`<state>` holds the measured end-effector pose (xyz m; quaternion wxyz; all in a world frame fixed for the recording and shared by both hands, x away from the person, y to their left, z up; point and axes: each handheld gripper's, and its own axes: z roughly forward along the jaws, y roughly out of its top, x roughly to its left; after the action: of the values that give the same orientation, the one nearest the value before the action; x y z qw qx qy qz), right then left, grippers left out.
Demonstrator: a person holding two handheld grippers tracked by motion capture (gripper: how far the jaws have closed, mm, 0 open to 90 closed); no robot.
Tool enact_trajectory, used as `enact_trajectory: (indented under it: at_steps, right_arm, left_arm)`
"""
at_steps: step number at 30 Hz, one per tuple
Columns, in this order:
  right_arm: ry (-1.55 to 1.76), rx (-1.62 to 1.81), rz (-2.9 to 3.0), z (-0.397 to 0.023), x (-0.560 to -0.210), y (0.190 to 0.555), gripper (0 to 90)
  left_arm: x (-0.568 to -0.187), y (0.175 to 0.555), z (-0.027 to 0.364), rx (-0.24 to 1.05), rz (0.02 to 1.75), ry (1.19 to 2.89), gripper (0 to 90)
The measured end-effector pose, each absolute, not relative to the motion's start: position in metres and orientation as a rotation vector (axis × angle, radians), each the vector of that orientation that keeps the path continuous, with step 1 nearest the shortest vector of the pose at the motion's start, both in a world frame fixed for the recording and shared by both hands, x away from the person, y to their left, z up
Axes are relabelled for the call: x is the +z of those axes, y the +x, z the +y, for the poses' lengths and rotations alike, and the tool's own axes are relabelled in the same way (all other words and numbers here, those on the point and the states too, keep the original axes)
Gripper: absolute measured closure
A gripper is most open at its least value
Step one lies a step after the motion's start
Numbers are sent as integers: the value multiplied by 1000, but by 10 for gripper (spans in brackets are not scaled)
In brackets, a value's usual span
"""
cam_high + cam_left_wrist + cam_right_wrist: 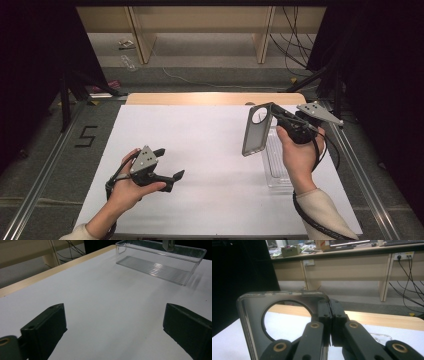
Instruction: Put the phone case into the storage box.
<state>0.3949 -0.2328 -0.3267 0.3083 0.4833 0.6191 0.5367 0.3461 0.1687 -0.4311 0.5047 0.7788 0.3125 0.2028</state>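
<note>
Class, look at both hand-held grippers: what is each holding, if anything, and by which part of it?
The right hand-held gripper is shut on a phone case, pinching its top edge beside the round camera cut-out. The left hand-held gripper stands open, holding nothing.

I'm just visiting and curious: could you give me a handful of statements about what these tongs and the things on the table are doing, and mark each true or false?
1. The right tongs are clamped on a phone case. True.
2. The phone case lies flat on the table. False: it is held up in the air, above the white table.
3. The left tongs are open with nothing between them. True.
4. The clear plastic tray is full of items. False: it looks empty.
5. The phone case has a large round cut-out. True.
</note>
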Motion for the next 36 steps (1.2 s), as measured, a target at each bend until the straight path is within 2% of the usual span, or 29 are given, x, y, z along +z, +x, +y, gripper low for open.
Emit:
enact_trajectory:
  at_steps: [36]
  right_arm:
    - [1318, 1412, 1556, -257, -320, 397, 891]
  left_arm:
    - [-431, 346, 168, 489, 755, 1881, 43]
